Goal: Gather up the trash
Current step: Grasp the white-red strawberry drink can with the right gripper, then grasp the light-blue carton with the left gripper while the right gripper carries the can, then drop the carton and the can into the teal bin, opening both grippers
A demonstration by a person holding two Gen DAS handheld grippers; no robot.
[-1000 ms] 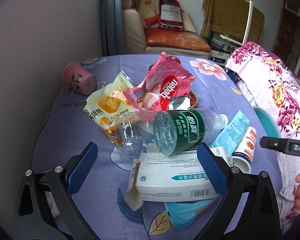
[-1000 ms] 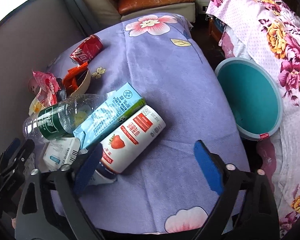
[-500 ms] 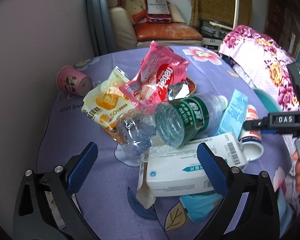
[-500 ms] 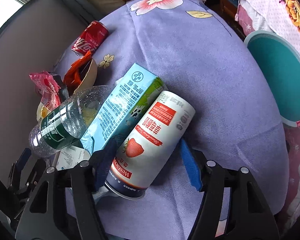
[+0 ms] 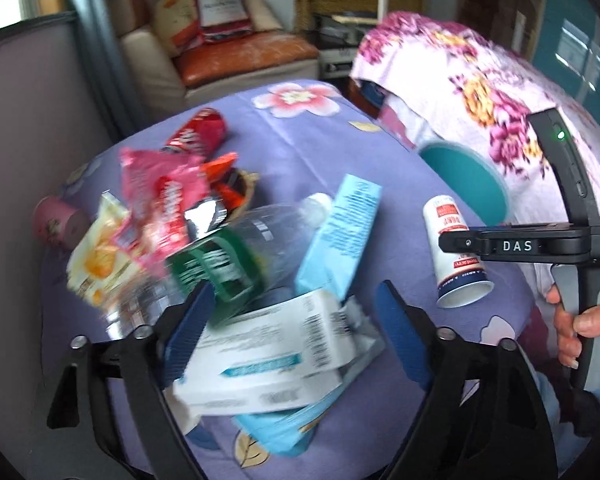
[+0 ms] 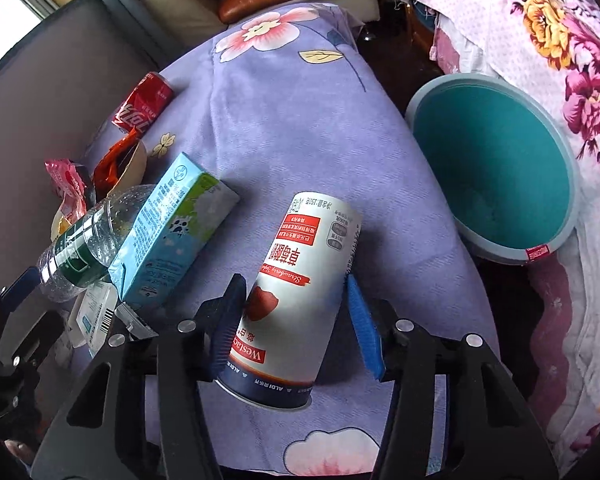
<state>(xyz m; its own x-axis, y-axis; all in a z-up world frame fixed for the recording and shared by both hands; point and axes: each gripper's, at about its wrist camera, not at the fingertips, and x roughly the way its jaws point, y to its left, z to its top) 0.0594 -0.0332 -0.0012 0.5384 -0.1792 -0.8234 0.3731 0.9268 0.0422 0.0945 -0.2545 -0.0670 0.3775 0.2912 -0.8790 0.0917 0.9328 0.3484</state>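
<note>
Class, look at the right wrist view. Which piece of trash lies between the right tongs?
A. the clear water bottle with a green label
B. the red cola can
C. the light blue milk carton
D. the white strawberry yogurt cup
D: the white strawberry yogurt cup sits between the blue pads of the right tongs, whose jaws have just been closing, while the other items lie off to the left.

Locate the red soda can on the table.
The red soda can lies on its side at the far left of the purple tablecloth in the right wrist view, just beyond the small bowl holding an orange wrapper.
</note>
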